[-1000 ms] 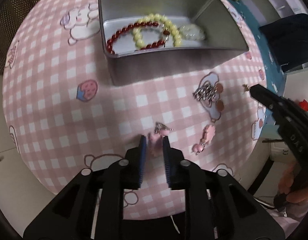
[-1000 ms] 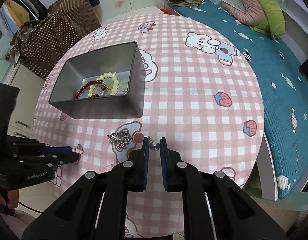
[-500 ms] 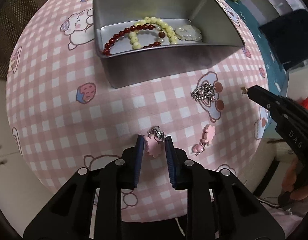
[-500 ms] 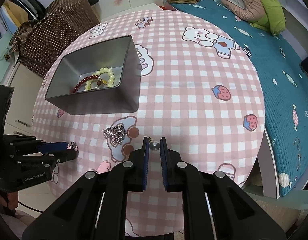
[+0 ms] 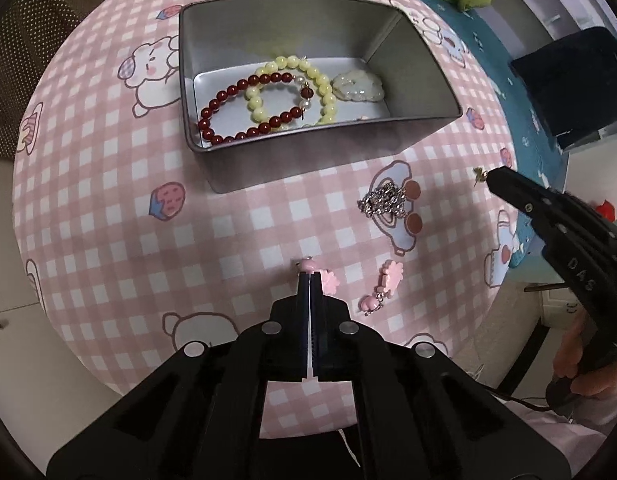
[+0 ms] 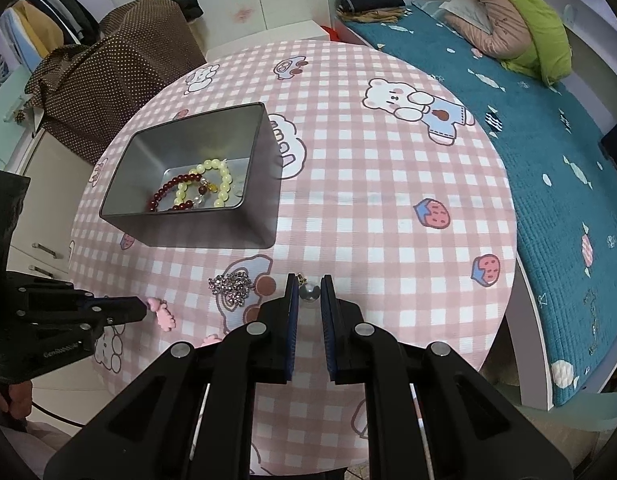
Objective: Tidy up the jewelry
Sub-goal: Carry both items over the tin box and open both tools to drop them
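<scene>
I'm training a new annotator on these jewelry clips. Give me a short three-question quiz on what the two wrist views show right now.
1. True or false: the red bead bracelet lies on the cloth outside the metal tin.
2. Which loose piece lies between the tin and the second pink flower earring?
3. What does each gripper hold: left gripper, right gripper?

Key: 1. False, it lies inside. 2. The silver rhinestone cluster. 3. Left: a pink flower earring; right: a pearl earring.
</scene>
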Demonstrator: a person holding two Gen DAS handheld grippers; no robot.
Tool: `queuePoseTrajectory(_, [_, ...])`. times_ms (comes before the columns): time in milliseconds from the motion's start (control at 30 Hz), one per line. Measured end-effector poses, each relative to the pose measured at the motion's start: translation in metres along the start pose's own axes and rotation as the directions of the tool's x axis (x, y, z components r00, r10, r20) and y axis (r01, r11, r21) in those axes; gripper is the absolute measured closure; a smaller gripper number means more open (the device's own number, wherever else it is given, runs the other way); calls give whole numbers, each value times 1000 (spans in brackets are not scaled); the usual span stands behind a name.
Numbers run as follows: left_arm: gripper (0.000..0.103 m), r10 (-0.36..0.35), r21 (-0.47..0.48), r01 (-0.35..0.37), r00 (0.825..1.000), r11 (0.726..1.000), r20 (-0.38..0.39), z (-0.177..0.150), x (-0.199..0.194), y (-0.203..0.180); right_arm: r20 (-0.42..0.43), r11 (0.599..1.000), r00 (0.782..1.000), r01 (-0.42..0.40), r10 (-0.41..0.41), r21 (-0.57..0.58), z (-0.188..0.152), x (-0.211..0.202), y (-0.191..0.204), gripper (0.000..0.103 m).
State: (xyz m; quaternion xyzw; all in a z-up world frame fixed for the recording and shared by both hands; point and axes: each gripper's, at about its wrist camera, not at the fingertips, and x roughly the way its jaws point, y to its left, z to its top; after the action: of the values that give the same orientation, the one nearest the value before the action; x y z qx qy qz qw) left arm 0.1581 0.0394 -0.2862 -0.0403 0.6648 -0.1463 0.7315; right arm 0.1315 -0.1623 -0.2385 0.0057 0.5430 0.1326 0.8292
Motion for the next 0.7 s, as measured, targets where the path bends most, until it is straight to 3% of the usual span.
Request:
queuePoseTrajectory(200, [103,-13,3,12,1000,1000,27,2,-10,-1,3,1000,1000,1,-1,1,0,-2,-3,93])
queuePoseTrajectory(333, [98,22,-27,-22,999,999,-28,3,0,5,-4,1000,1000,-2,2,8,0,0,-7,93])
queuePoseTrajectory(367, [90,32,-39,-34,998,999,-45,3,3,7,-7,1000,1000,-3,3,9,0,0,-7,93])
queuePoseTrajectory(400, [60,50,-53,-53,997,997,-59,4,6,9,-12,1000,1000,-3,3,13,-1,1,-8,93])
queuePoseTrajectory(433, [48,52,-64,-56,997,996,-59,4,8,11,-16,1000,1000,-3,3,16,-1,2,-9,93])
queuePoseTrajectory(567, [49,43,-90,-47,998,995,-48,8,12,14,-27,1000,1000,-2,2,26,-4,4,-14,93])
queuePoseTrajectory(700, [79,44,-63,-47,998,997,-51,11,19,6,-40,999,999,0,2,33,-6,8,-17,93])
